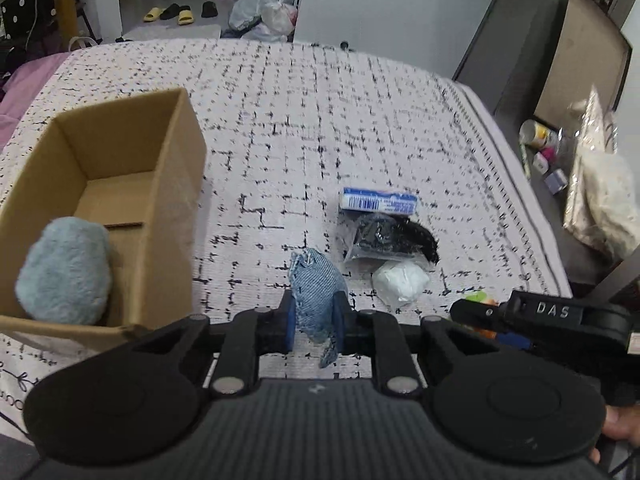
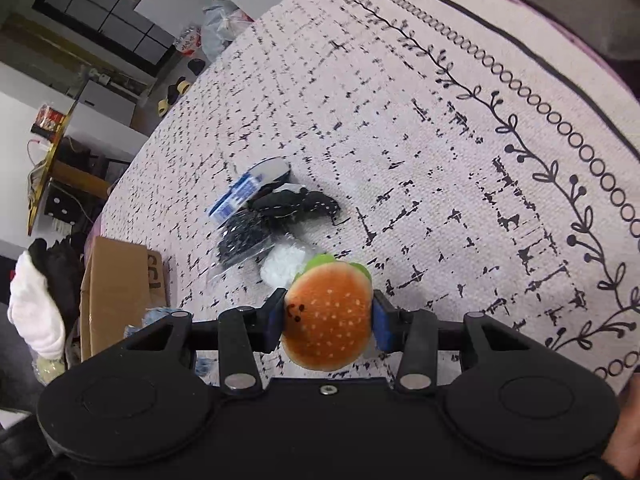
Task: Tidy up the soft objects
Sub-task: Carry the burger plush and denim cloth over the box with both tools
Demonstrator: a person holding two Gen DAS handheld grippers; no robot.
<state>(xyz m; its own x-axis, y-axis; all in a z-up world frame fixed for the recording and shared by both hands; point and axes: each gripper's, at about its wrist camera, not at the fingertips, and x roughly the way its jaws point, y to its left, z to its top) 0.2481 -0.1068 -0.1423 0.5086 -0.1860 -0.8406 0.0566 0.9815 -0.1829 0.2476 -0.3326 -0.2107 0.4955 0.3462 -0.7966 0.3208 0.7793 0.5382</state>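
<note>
My left gripper [image 1: 314, 312] is shut on a blue denim pouch [image 1: 316, 292] and holds it above the bed, right of the cardboard box [image 1: 176, 184]. A fluffy light-blue plush [image 1: 64, 272] lies in the box's near end. My right gripper [image 2: 326, 320] is shut on a plush hamburger [image 2: 328, 316], held above the bed; it also shows at the left wrist view's right edge [image 1: 492, 320]. On the bed lie a blue-and-white packet [image 1: 378, 201], a clear bag of black items [image 1: 384, 240] and a white soft bundle [image 1: 400, 282].
The patterned bedspread [image 1: 320, 120] covers the bed. In the right wrist view the box [image 2: 116, 280] stands at lower left, with the packet [image 2: 244, 192], the black bag [image 2: 256, 236] and the white bundle [image 2: 282, 264] ahead. A nightstand with jars [image 1: 540, 136] stands right of the bed.
</note>
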